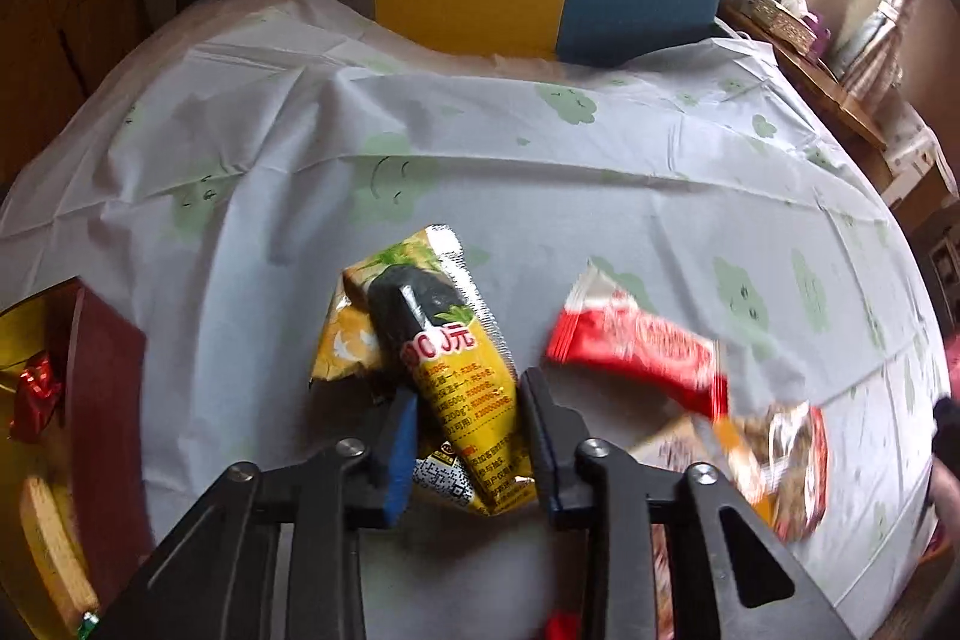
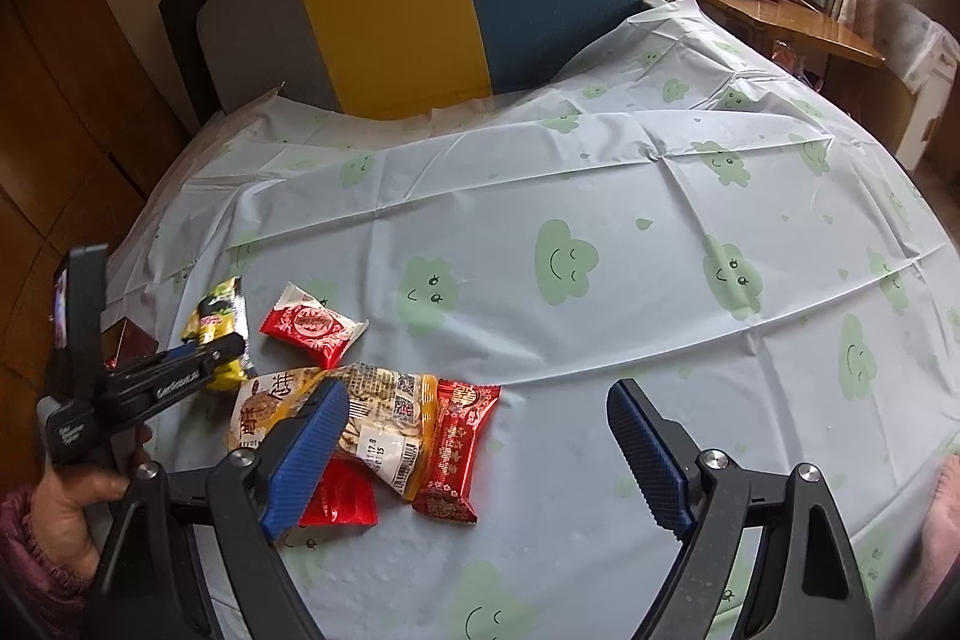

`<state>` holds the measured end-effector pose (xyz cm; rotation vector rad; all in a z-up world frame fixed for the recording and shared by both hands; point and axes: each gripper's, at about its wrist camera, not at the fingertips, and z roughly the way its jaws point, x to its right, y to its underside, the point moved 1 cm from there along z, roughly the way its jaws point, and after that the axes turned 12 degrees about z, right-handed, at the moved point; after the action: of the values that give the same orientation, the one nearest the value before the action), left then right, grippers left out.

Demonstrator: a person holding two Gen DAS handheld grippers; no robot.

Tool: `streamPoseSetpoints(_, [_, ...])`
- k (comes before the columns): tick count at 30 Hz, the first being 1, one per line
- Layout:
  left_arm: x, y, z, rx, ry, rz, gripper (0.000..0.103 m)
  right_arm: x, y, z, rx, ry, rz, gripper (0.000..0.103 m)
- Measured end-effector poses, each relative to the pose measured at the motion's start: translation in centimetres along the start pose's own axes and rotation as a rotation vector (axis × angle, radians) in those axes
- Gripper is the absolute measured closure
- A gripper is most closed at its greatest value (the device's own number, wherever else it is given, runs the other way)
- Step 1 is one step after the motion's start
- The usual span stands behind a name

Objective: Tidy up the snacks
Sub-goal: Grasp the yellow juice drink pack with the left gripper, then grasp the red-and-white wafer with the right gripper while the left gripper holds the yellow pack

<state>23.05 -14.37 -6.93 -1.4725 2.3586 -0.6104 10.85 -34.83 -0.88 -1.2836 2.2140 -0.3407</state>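
- Gripping the yellow snack packet (image 1: 465, 370) between the narrowed blue pads of the left gripper (image 1: 468, 400), jaws pressed on its crinkled foil sides; could slip out of so slick a wrapper if lifted fast, or get its contents crushed if squeezed harder.
- Lying just under it, a second yellowish packet (image 1: 345, 340); could be dragged along or snagged by the lower pad.
- Hanging wide and empty, the right gripper (image 2: 480, 454), its ribbed left pad above the clear biscuit bag (image 2: 336, 412); could knock that loose heap if lowered carelessly.
- Resting beside the bag, a flat red packet (image 2: 453, 451), glossy, with crimped ends; another red wrapper (image 2: 339, 499) partly hidden below.
- Sitting apart, nearer the bed's middle, a small red-and-white pouch (image 2: 312, 325), puffy and pillow-shaped.
- Standing at the left edge of the bed, a dark red box (image 1: 105, 400) with gold lining, likely the goal; could tip on the soft surface.
- Spreading beyond, a thin creased plastic sheet (image 2: 600, 160) printed with green clouds, slippery under everything.
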Motion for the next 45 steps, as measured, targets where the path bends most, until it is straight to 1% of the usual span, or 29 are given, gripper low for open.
streamPoseSetpoints(3, [0.3,1.5,-1.8,0.027,-0.029,0.054,0.073,0.0,0.1,0.1,0.001,0.012,-0.007,0.015])
streamPoseSetpoints(6, [0.7,3.5,-4.5,0.08,-0.06,0.104,0.073,0.1,0.2,0.2,-0.002,0.017,-0.009,0.015])
streamPoseSetpoints(11, [1.2,6.8,-7.8,0.142,-0.08,0.127,0.073,-0.5,0.6,0.6,-0.011,0.019,-0.043,0.015])
streamPoseSetpoints(15, [1.3,9.1,-9.6,0.17,-0.092,0.132,0.073,-2.0,1.3,1.4,-0.028,0.011,-0.122,0.015])
streamPoseSetpoints(20, [1.5,11.1,-11.8,0.203,-0.109,0.161,0.073,-4.9,1.3,2.2,-0.046,-0.074,-0.208,0.015])
streamPoseSetpoints(23, [1.6,11.8,-13.0,0.224,-0.126,0.18,0.073,-7.7,1.3,3.1,-0.05,-0.1,-0.319,0.015])
streamPoseSetpoints(25, [1.6,12.0,-13.6,0.239,-0.137,0.188,0.073,-9.4,1.2,4.2,-0.062,-0.099,-0.386,0.015])
streamPoseSetpoints(27, [1.6,12.1,-14.2,0.25,-0.145,0.193,0.073,-10.8,1.0,5.7,-0.097,-0.101,-0.442,0.015])
streamPoseSetpoints(31, [1.1,12.5,-15.2,0.262,-0.166,0.189,0.073,-12.7,1.0,9.8,-0.161,-0.036,-0.53,0.015])
streamPoseSetpoints(35, [0.8,12.9,-15.8,0.264,-0.188,0.187,0.073,-12.8,1.2,13.5,-0.228,0.031,-0.528,0.017])
streamPoseSetpoints(36, [0.6,13.0,-15.8,0.264,-0.192,0.184,0.073,-12.7,1.3,14.2,-0.249,0.045,-0.523,0.022])
streamPoseSetpoints(37, [0.5,13.1,-15.9,0.264,-0.193,0.182,0.073,-12.6,1.3,14.4,-0.257,0.032,-0.507,0.027])
streamPoseSetpoints(38, [0.4,13.2,-16.0,0.265,-0.197,0.18,0.073,-12.5,1.1,14.3,-0.252,0.011,-0.487,0.036])
streamPoseSetpoints(39, [0.4,13.3,-16.1,0.265,-0.201,0.179,0.073,-12.6,1.1,14.1,-0.25,-0.002,-0.481,0.041])
streamPoseSetpoints(41, [0.3,13.5,-16.2,0.267,-0.205,0.178,0.073,-12.9,1.3,13.8,-0.245,-0.009,-0.492,0.06])
streamPoseSetpoints(42, [0.3,13.5,-16.2,0.266,-0.204,0.176,0.073,-13.2,1.4,13.6,-0.243,-0.012,-0.502,0.065])
streamPoseSetpoints(43, [0.3,13.6,-16.3,0.269,-0.202,0.172,0.073,-13.5,1.7,13.5,-0.241,-0.009,-0.512,0.073])
streamPoseSetpoints(44, [0.3,13.6,-16.4,0.272,-0.201,0.171,0.073,-13.8,1.8,13.4,-0.239,-0.004,-0.521,0.076])
streamPoseSetpoints(45, [0.3,13.7,-16.5,0.275,-0.202,0.172,0.073,-14.1,2.0,13.4,-0.233,0.01,-0.532,0.077])
